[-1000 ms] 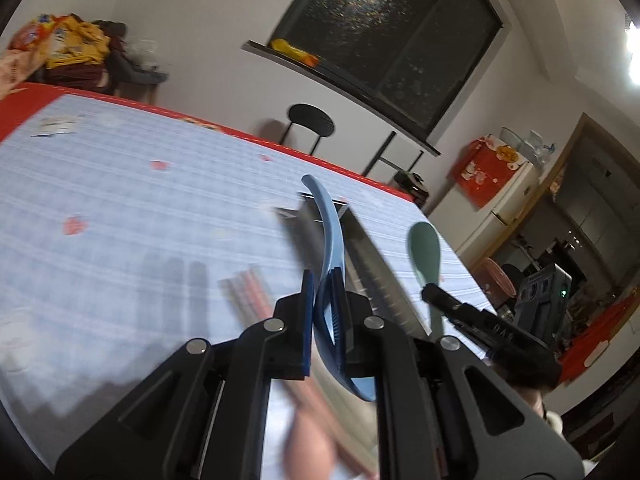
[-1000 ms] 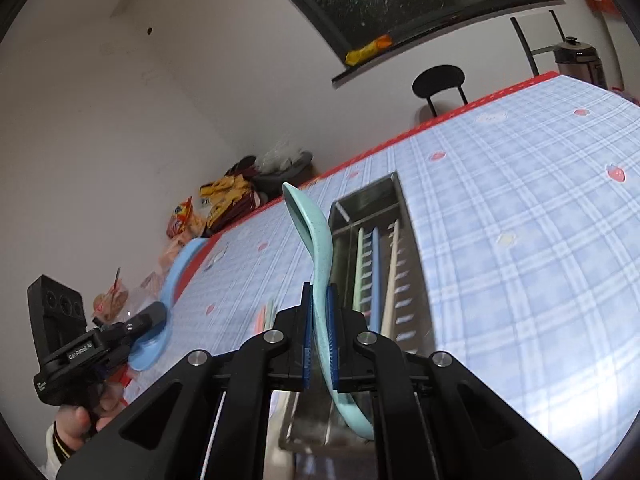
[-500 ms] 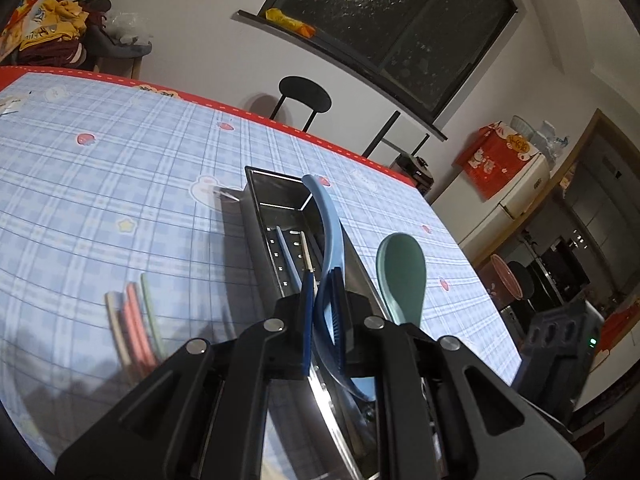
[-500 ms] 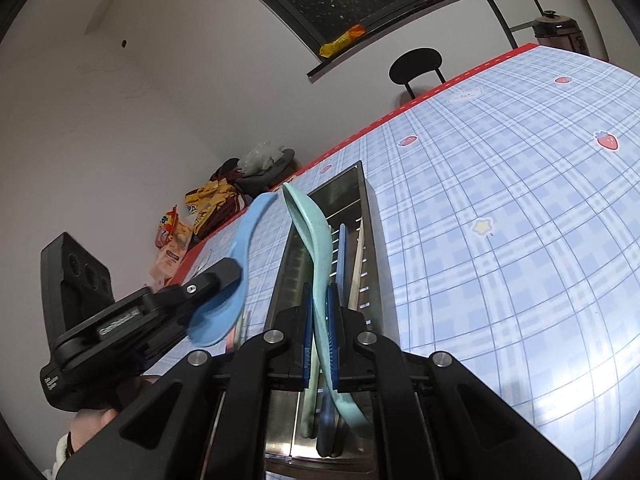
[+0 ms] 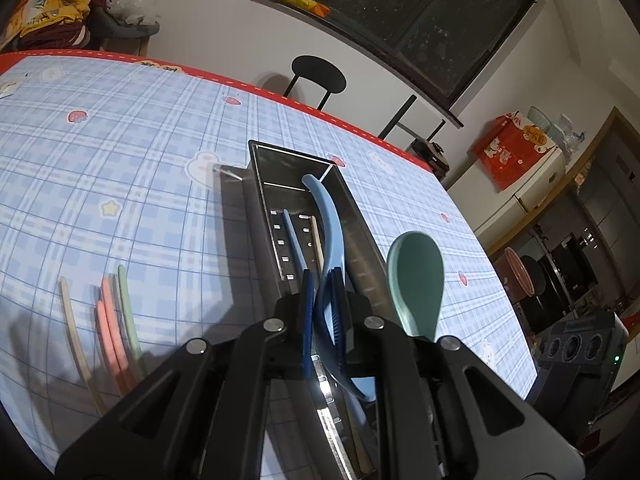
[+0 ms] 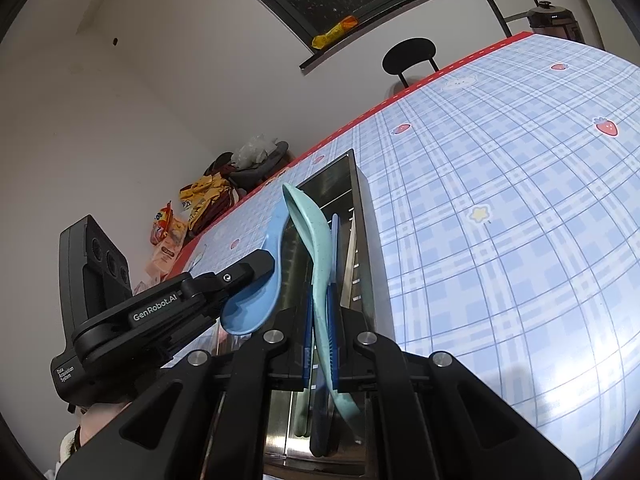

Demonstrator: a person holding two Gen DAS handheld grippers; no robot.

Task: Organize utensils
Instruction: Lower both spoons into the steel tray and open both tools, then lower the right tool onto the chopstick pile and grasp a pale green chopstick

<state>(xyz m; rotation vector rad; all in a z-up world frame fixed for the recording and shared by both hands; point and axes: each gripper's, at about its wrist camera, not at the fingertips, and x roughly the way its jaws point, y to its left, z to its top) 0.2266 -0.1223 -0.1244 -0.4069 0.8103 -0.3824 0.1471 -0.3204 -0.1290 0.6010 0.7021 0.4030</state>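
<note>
A: What is each hand holding?

B: The left gripper (image 5: 322, 280) is squeezed tight on the blue spoon (image 5: 326, 216). The right gripper (image 6: 320, 308) is squeezed tight on the green spoon (image 6: 314, 232). Each one pinches its spoon by the middle of the handle.

A: Where are the spoons?

B: Both hang in the air over the long metal tray (image 5: 352, 220). The tray sits on the blue checked tablecloth (image 5: 120, 168). A few thin sticks already lie inside it.

A: What should happen now, do you think?

B: I think the spoons go in the tray. It is narrow, so each spoon should line up with the long way of it. Go down slowly. Let one spoon in first, because the two grippers are very close, side by side. If both go at once they may bump. Only open when the spoon is low inside, so it does not bounce out.

A: How are the hands tilted?

B: Both grippers point forward and down at the tray. The blue spoon's bowl is near the hand and its thin end points to the far wall of the tray. The green spoon's bowl points up and away.

A: Anything left outside?

B: Yes, some colored chopsticks (image 5: 116, 316) lie on the cloth, left of the tray.
</note>
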